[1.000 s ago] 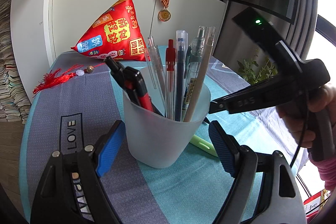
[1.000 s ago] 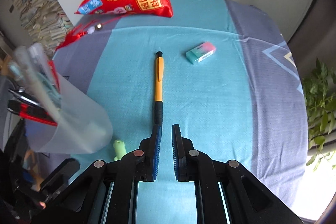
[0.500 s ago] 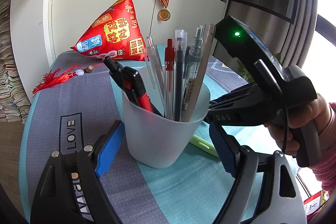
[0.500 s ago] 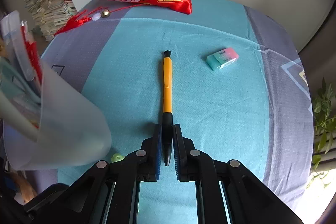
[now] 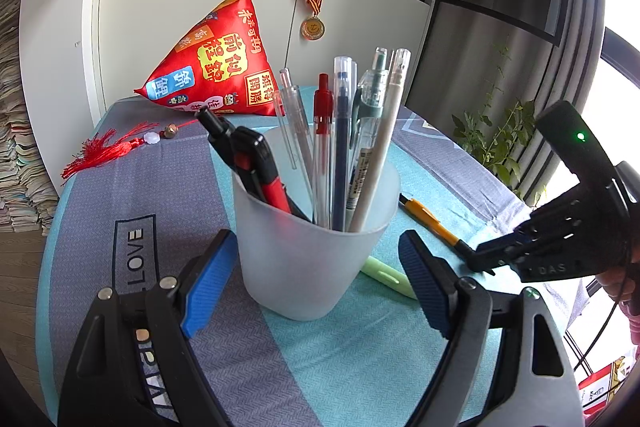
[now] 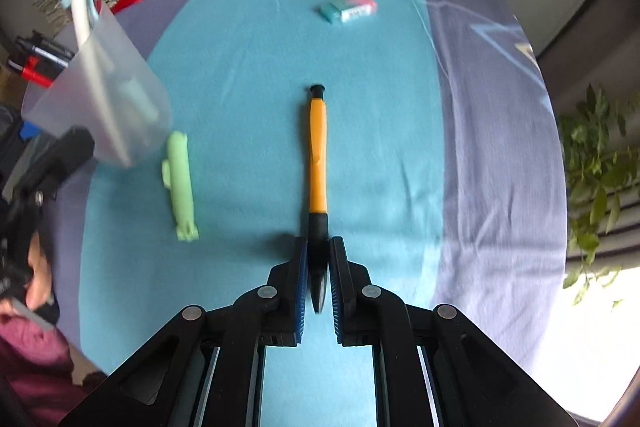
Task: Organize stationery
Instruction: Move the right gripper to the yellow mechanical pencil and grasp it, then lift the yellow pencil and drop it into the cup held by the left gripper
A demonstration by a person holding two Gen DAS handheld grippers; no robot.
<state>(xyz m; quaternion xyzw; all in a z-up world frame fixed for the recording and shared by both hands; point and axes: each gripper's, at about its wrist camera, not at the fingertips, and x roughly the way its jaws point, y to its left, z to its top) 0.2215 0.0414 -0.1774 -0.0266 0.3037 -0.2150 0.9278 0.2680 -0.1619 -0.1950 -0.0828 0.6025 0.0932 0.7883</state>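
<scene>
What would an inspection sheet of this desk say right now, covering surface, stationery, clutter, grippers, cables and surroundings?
Surface: tablecloth, teal and grey-blue.
Job's things: frosted cup upright, holding pens; orange pencil, green pen and eraser lying on the cloth.
Clutter: red pouch with tassel.
Grippers: left gripper straddles the cup, pads apart from it; right gripper shut on the pencil's black end.
Cables: thin black cable beside the right gripper.
Surroundings: white cabinet, hanging medal, plant.
</scene>
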